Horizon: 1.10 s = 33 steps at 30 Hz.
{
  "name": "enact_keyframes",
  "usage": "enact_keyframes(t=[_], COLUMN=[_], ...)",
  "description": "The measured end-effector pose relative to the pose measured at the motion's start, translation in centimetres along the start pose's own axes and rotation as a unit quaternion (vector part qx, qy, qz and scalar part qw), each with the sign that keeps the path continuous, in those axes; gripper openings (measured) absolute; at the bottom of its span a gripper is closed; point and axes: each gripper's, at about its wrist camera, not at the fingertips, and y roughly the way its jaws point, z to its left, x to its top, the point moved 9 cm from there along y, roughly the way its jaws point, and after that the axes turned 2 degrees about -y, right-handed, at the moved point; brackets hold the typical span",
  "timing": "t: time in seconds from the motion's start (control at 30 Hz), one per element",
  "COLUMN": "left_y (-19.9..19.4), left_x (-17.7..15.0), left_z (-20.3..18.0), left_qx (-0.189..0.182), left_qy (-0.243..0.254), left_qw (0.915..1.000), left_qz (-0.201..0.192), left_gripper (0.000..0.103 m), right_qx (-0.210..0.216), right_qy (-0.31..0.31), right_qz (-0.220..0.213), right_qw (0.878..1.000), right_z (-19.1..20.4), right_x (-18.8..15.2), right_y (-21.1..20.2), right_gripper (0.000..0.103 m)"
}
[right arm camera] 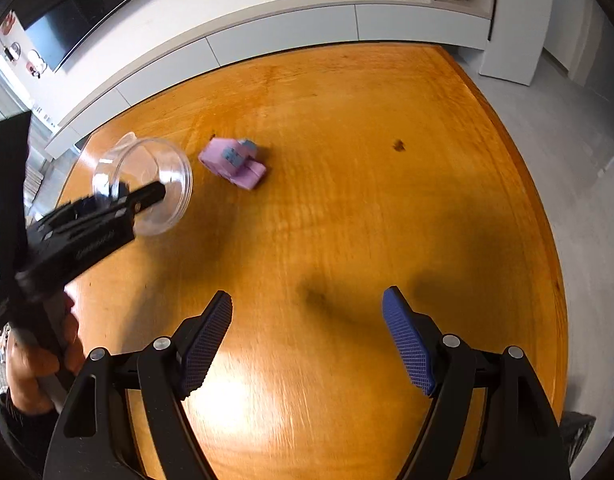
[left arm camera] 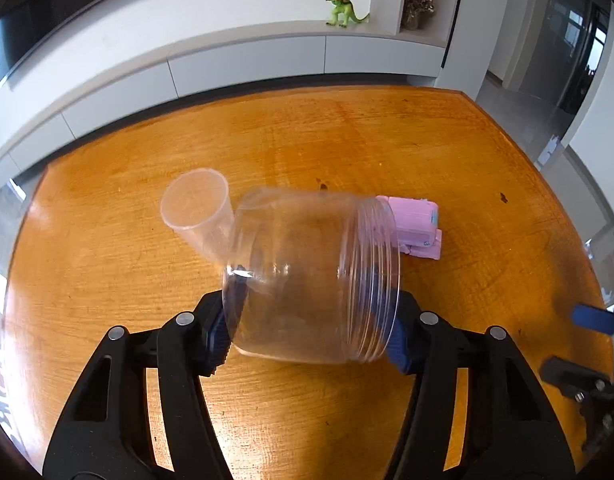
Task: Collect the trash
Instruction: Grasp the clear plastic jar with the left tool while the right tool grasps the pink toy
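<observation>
Orange-brown wooden table (left arm camera: 447, 152) fills both views, white low cabinet along the wall behind it, green toy dinosaur (left arm camera: 341, 4) on the cabinet top at upper centre-right, dark TV screen (left arm camera: 11, 36) upper left.

Left wrist view: left claw (left arm camera: 307, 336) clenched on a clear plastic jar (left arm camera: 307, 280), centre of frame. Jar lies on its side, threaded mouth to the right, no lid on it. Blue pads press on it from both sides, one near the base, one at the threaded rim. Nothing visible inside the jar, just table seen through it. Clear plastic cup (left arm camera: 199, 208) just upper left of the jar, tilted, open mouth facing upper left, empty; its lower end meets the jar's base, cannot tell if it is touching or just behind. Pink carton (left arm camera: 417, 224) with blue print lies flat on the table right behind the jar mouth, centre-right, looks crushed. Cannot tell if it touches the jar.

Right wrist view: right claw (right arm camera: 307, 344) released, jaws spread wide, bare table between the pads, lower centre. Jar sits at centre-left of this frame in the left claw, cup rim just peeking behind it. Carton right of the jar, apart from it here. Person's hand (right arm camera: 39, 360) grips the left claw's handle at lower left.
</observation>
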Motion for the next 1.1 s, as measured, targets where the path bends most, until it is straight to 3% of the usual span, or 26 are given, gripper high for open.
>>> enact_keyframes(t=[0.3,0.6,0.63,0.67,0.7,0.83,1.1], left_y=[-2.3,-3.1,-3.2,-3.2,-3.2,-3.4,-4.2], left_x=[-2.2,-3.6,-3.7,-3.9,-3.9,-4.4,-6.3], left_z=[2.8,3.9,4.0,4.0,4.0,4.0,2.7], left_qx=[-0.011,-0.011,-0.010,-0.010,-0.010,-0.014,-0.010], left_qy=[0.012,0.026,0.026,0.027,0.027,0.024,0.024], left_qw=[0.9998,0.9995,0.9995,0.9995,0.9995,0.9995,0.9997], left_qz=[0.006,0.012,0.012,0.012,0.013,0.012,0.003], left_gripper=[0.059,0.059,0.059,0.059,0.059,0.059,0.059], right_qx=[0.001,-0.039,-0.040,-0.049,-0.054,-0.063,-0.068], right_qy=[-0.040,-0.075,-0.078,-0.082,-0.087,-0.112,-0.118], right_qz=[0.005,0.005,0.004,0.005,0.012,0.011,0.011], right_qw=[0.999,0.996,0.996,0.995,0.995,0.992,0.991], right_z=[3.7,6.6,6.9,7.1,7.2,7.8,7.0], right_x=[4.4,8.8,9.1,9.3,9.2,7.8,1.8], right_y=[3.8,7.7,8.0,8.3,8.7,8.1,5.1], right_gripper=[0.078,0.078,0.076,0.060,0.055,0.054,0.054])
